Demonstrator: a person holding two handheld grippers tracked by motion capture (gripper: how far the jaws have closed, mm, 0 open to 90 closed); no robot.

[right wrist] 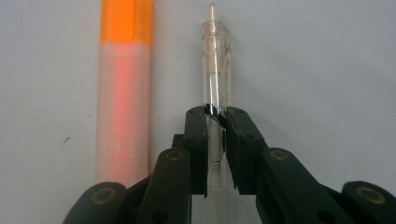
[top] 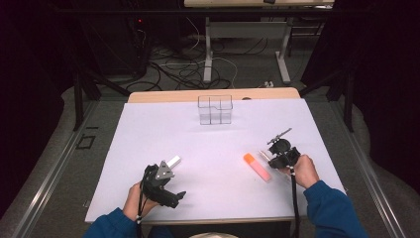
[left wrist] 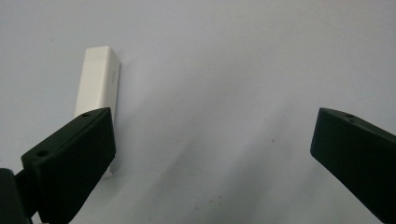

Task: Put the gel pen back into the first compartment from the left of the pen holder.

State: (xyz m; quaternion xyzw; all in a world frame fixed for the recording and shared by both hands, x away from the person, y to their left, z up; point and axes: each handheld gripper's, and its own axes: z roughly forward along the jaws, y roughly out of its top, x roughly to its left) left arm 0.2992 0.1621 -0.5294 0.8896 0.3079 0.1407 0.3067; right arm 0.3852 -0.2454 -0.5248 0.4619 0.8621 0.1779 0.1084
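High view: a white-topped counter [top: 208, 148] is seen from above, with a person's two blue-sleeved forearms entering from the bottom edge. In the lower left of the frame the left tongs [top: 171, 191] are held low over the counter, and a small white block [top: 173, 161] lies just beyond them. In the right half of the frame the right tongs [top: 270, 153] are held by the right hand [top: 304, 171] — a highlighter [top: 257, 166] with an orange cap lies just to their left. A clear divided box [top: 215, 109] stands at the far middle of the counter, well apart from both hands.

In the left gripper view the left tongs [left wrist: 212, 154] are spread wide with nothing between them; the white block [left wrist: 98, 84] lies in the upper left of the frame, partly hidden behind the left jaw.

In the right gripper view the right tongs [right wrist: 217, 126] are closed narrowly on a clear pen [right wrist: 215, 70], which is clamped along its barrel and points to the top of the frame. The highlighter [right wrist: 123, 93] lies on the counter just beside the pen — parallel to it, at the left of the frame, orange cap uppermost.
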